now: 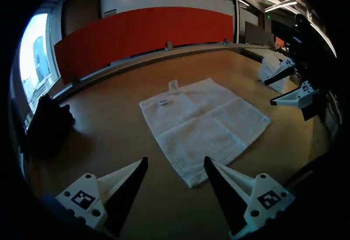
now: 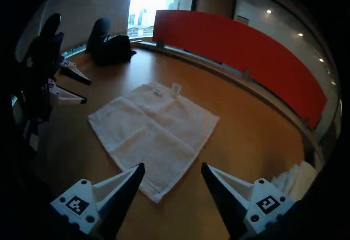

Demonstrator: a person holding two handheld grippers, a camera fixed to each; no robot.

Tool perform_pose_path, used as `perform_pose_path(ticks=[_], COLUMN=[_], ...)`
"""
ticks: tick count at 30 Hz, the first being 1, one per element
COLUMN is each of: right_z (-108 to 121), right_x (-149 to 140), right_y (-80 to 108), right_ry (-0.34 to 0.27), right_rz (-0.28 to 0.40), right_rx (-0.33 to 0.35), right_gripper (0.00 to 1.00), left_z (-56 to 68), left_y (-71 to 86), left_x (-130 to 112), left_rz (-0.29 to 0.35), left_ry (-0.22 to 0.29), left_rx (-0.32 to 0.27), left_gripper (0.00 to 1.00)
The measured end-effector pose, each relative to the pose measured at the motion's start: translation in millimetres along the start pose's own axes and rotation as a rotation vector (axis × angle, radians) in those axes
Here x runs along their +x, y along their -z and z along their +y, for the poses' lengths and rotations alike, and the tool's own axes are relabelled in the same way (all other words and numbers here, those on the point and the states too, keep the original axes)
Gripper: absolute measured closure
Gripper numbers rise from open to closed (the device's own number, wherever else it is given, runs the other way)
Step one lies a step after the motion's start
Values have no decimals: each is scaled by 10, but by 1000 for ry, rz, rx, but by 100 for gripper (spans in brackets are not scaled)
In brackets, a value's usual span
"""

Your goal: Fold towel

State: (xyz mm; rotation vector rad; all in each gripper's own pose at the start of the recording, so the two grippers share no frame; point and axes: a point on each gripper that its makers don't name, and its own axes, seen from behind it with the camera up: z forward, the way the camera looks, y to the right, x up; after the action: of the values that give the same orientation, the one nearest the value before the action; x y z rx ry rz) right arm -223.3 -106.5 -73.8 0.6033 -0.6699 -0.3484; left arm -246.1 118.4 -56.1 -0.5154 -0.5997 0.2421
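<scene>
A white towel (image 1: 203, 122) lies spread flat on the wooden table (image 1: 113, 126), with a small loop (image 1: 173, 85) and a label on its far edge. My left gripper (image 1: 175, 163) is open, hovering over the towel's near corner with nothing between its fingers. The right gripper (image 1: 267, 92) shows across the towel at the right, open. In the right gripper view the same towel (image 2: 153, 130) lies ahead, one corner reaching between the open fingers of my right gripper (image 2: 171, 165). The left gripper (image 2: 88, 92) is at the far left, open and held by a dark-sleeved person.
A black bag (image 1: 48, 126) sits on the table's left side, seen again near dark chairs (image 2: 111, 47). A stack of folded white towels (image 2: 295, 176) rests near the table edge by the right gripper. A red partition (image 1: 144, 32) runs behind the table.
</scene>
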Motion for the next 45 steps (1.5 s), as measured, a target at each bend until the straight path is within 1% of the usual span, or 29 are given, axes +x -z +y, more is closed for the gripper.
perform_pose_path(ticks=[11, 19, 25, 32, 36, 39, 41, 45], right_z=[-96, -163, -192, -192, -218, -250, -277, -303], right_x=[-287, -446, -544, -559, -594, -630, -656, -681], right_y=[-99, -142, -167, -187, -190, -194, -194, -205], right_ry=[4, 8, 11, 7, 7, 8, 8, 5], right_rz=[-60, -99, -127, -137, -147, -157, -165, -172], right_rx=[28, 49, 60, 67, 78, 89, 100, 115], right_gripper=[0, 0, 0, 0, 1, 3, 7, 10], left_z=[121, 208, 256, 296, 310, 316, 319, 322], left_y=[-190, -254, -274, -291, -297, -299, -301, -310], left_x=[-265, -464, -580, -630, -626, -630, -630, -621], left_rz=[-61, -106, -137, -156, -159, -162, -161, -158], left_ry=[-3, -22, -25, -35, -31, -30, -34, -45], left_rx=[-42, -66, -80, -96, -102, -108, -112, -122], left_gripper=[5, 5, 5, 5, 5, 5, 5, 6])
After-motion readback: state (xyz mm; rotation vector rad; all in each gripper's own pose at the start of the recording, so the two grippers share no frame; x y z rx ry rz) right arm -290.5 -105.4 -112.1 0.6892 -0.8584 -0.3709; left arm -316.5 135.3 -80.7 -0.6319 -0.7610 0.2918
